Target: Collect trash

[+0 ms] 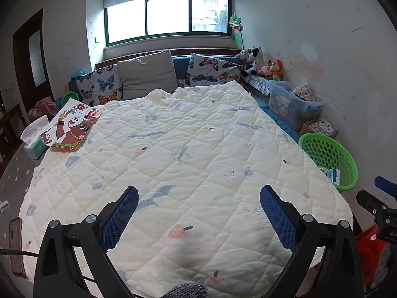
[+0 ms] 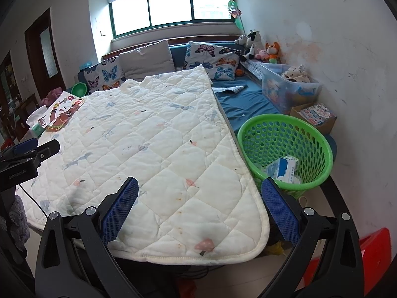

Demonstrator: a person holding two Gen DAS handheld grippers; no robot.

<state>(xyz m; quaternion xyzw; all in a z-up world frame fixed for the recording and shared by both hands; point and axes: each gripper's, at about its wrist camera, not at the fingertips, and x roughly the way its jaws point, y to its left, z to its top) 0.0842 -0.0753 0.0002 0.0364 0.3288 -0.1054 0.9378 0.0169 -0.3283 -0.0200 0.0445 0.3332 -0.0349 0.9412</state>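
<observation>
A: What covers the bed?
B: A white quilt (image 1: 188, 149), under a window (image 1: 168, 15).
A: Trash?
B: A blue-white carton (image 2: 285, 167) lies in the green basket (image 2: 320, 134); the left view cuts it off.
A: Grippers?
B: Left gripper (image 1: 198, 206) and right gripper (image 2: 199, 198) both gape wide, empty.

Left gripper (image 1: 198, 200): jaws spread wide, nothing between the blue pads (image 1: 122, 217), fingers pointing forward and slightly down
Right gripper (image 2: 199, 193): jaws equally wide apart, blue pads (image 2: 279, 211) bare, aimed forward and downward
Relative pose: the two sit side by side, each one's black body visible at the edge of the other's wrist view
</observation>
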